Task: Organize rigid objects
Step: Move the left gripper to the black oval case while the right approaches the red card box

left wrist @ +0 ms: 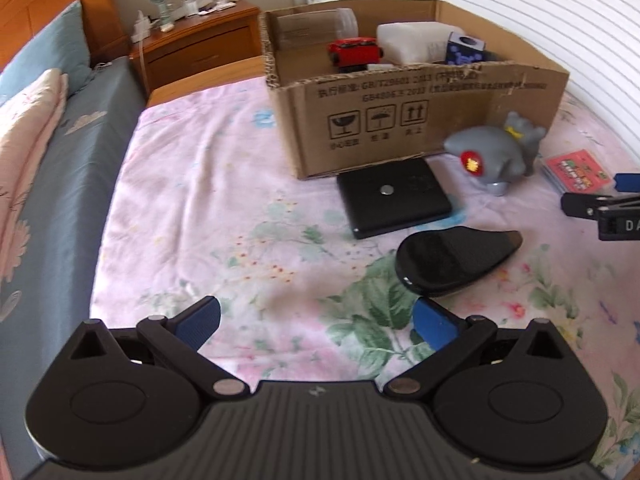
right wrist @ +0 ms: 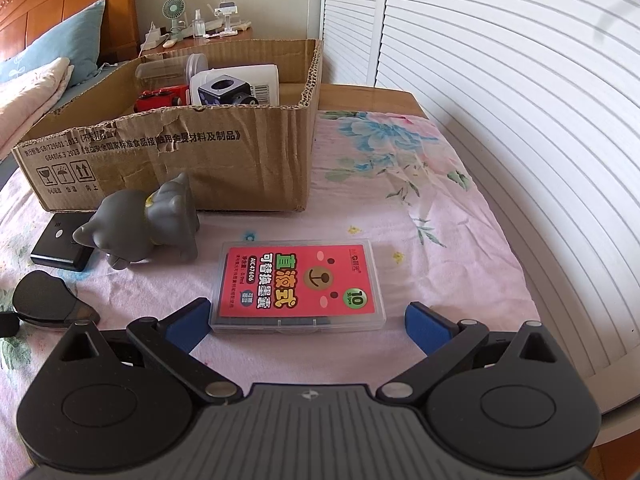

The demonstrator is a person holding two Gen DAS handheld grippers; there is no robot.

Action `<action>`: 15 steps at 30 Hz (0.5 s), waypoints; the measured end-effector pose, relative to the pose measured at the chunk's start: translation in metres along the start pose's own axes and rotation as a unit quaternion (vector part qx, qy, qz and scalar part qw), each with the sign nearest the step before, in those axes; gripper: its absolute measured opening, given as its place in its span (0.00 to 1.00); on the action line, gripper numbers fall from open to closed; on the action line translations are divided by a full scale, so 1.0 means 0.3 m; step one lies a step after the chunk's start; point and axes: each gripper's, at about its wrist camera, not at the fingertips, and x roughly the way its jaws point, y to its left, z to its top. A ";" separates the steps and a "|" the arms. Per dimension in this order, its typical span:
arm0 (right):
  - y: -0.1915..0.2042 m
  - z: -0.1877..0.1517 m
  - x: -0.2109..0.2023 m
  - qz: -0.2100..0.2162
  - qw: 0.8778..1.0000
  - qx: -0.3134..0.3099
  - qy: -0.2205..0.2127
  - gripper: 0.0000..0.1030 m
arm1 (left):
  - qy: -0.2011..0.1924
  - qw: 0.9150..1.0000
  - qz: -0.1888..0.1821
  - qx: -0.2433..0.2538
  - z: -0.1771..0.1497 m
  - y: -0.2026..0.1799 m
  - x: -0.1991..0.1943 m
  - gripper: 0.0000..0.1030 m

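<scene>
On a bed [right wrist: 460,216] spread with a pink floral sheet stands an open cardboard box [right wrist: 224,168], and loose things lie in front of it. The right tool [right wrist: 308,322] sits low over the sheet with its blue pads spread wide, holding nothing. Between the pads, at their tips, lies a clear plastic case [right wrist: 298,284] with a red label; its near left corner is just beside the left pad, while the right pad stands apart from it. To the left of the case a grey toy [right wrist: 148,224] lies on its side close to the front wall of the box, and beyond it a flat black device [right wrist: 60,250] rests on the sheet, with a black curved piece [right wrist: 44,300] nearer the camera. The left tool [left wrist: 318,326] is also spread wide and empty, hovering over bare sheet; the curved piece [left wrist: 452,260] lies just beyond its right pad, not touching it. From that side the black device [left wrist: 394,200] sits against the box [left wrist: 400,128] front, the toy [left wrist: 492,152] to its right, and the case [left wrist: 576,168] further right near the right tool's [left wrist: 612,204] tip. Inside the box are a red toy [left wrist: 352,52], a white container [left wrist: 412,42], a blue-and-black cube [left wrist: 466,48] and a clear tub [left wrist: 316,28]. A wooden nightstand [left wrist: 192,40] with small items stands behind.
</scene>
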 end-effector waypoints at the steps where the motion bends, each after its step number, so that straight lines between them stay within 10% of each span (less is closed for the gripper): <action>1: 0.000 -0.001 -0.001 0.001 1.000 -0.001 -0.001 1.00 | -0.002 1.000 0.000 0.000 0.001 -0.001 -0.007 0.99; 15: -0.019 -0.015 -0.014 0.026 0.999 -0.028 -0.003 1.00 | -0.001 0.996 -0.063 -0.063 -0.004 -0.134 -0.044 0.99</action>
